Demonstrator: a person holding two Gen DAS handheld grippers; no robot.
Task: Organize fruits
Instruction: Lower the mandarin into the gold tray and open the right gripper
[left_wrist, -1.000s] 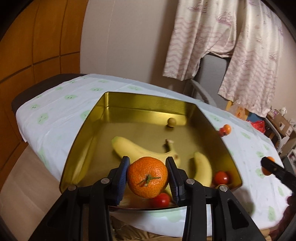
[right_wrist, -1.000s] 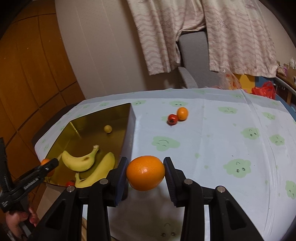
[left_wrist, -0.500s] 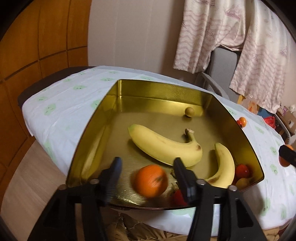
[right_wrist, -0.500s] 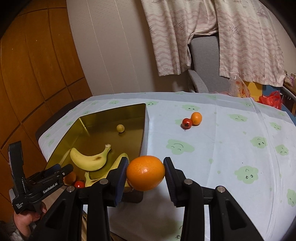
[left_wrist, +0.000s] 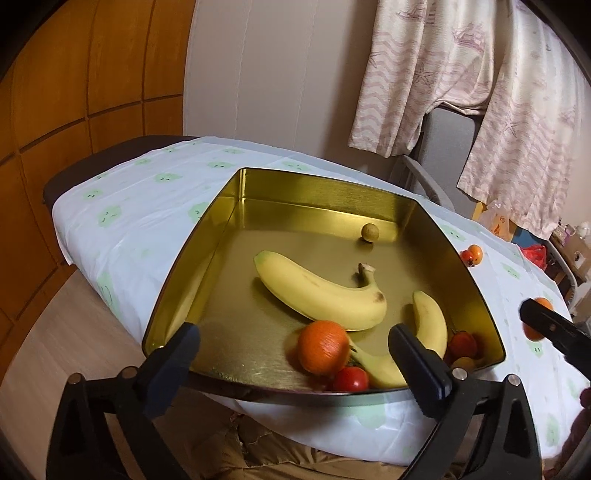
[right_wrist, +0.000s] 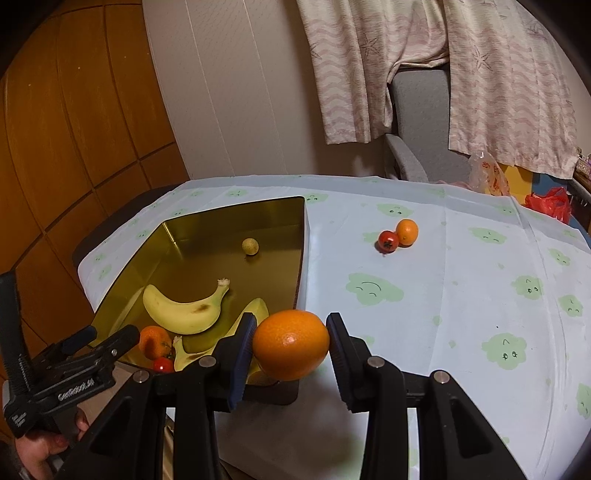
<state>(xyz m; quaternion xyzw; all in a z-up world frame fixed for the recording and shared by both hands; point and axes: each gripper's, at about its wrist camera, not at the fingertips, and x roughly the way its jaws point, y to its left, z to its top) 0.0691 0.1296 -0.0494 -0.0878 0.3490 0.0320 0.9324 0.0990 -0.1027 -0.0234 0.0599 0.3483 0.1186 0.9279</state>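
A gold tin (left_wrist: 325, 185) on the green-patterned tablecloth holds two bananas (left_wrist: 317, 295), a small yellow-green fruit (left_wrist: 370, 232), cherry tomatoes (left_wrist: 351, 378) and a mandarin (left_wrist: 323, 352). My left gripper (left_wrist: 291, 334) hangs over the tin's near edge with its jaws opening wide. The mandarin lies loose on the tin floor between and ahead of them, touching neither pad. My right gripper (right_wrist: 291, 345) is shut on an orange (right_wrist: 295, 338), held above the cloth just right of the tin's near corner (right_wrist: 301, 258). A tomato (right_wrist: 388, 240) and a small orange fruit (right_wrist: 407, 232) lie together on the cloth farther back.
A grey chair (right_wrist: 417, 122) draped with pale clothes (right_wrist: 406, 66) stands behind the table. Wooden panelling (right_wrist: 74, 147) runs along the left. A red bag (right_wrist: 550, 205) lies past the table's far right. The person's hand (right_wrist: 40, 443) holds the left gripper's handle.
The left jaws went from shut on the mandarin to wide apart; the mandarin dropped into the tin beside the bananas. The right gripper kept its hold on the orange and drifted slightly.
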